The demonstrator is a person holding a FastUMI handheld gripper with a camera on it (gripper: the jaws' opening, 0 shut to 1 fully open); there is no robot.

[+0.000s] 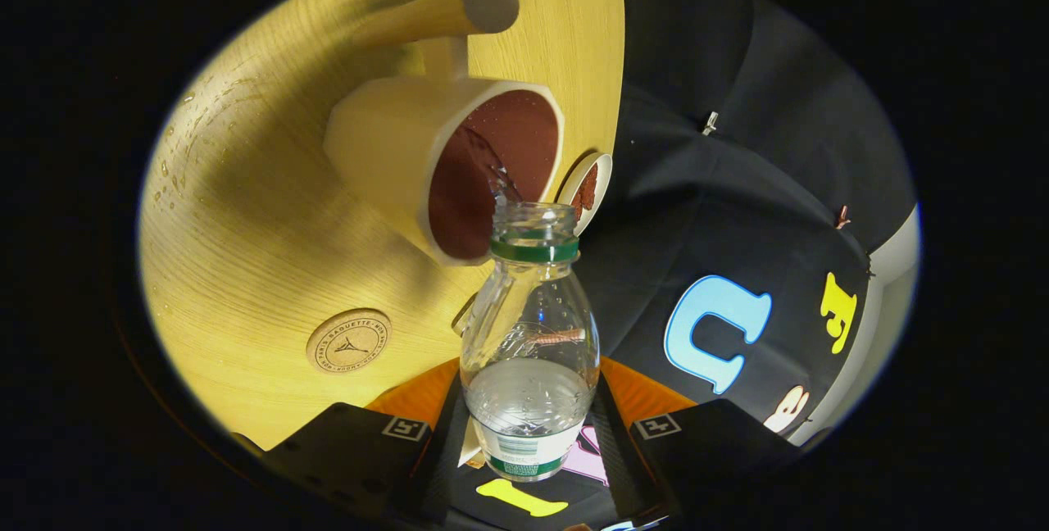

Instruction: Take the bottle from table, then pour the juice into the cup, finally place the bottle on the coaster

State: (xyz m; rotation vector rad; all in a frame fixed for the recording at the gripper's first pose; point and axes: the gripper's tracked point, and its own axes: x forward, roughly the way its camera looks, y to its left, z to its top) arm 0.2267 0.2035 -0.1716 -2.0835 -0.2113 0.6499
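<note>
Across the tilted view runs a pale wooden table (246, 269), its grain clear, with water droplets scattered on its far part and black booth cloth beyond its edge. On it stand a cream cup (426, 162) with a brown inside and a long wooden handle, a round cork coaster (349, 340) near the fingers, and a small white dish (588, 187) partly hidden behind the cup. Both fingers (352, 441) of the gripper (529, 449) press the sides of a clear plastic bottle (529, 351), closed to its width. The bottle is uncapped with a green neck ring, its mouth at the cup's rim, a thin stream passing into the cup. Liquid sits low in the bottle. The finger pads themselves are hidden behind the bottle's base.
</note>
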